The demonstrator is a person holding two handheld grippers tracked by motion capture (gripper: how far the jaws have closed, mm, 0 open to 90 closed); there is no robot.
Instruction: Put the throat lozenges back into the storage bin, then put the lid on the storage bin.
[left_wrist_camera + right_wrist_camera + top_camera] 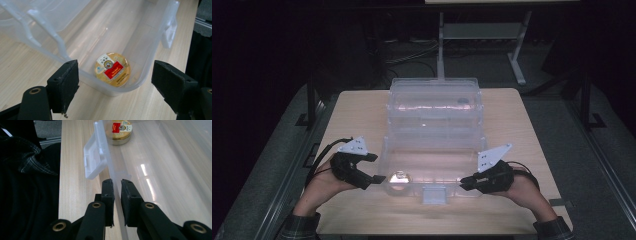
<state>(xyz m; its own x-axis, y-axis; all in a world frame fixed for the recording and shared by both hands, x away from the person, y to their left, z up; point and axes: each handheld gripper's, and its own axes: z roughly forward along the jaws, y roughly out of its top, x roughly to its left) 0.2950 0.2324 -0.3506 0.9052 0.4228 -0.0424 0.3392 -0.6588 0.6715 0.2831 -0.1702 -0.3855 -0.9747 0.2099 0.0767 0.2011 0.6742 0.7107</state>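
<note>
A clear plastic case lies open on the wooden table, its front half toward me. A round gold tin with a red label rests in the front half's near left corner. My left gripper is open just outside that corner; in the left gripper view its jaws straddle the rounded corner wall with the tin behind it. My right gripper is shut on the front wall of that half, right of the latch. Its jaws pinch the thin rim; the tin lies farther along.
The table has bare wood to both sides of the case and in front of it. The latch tab sticks out toward me. A person's checked sleeve lies close beside the right gripper. A table frame stands on the dark floor beyond.
</note>
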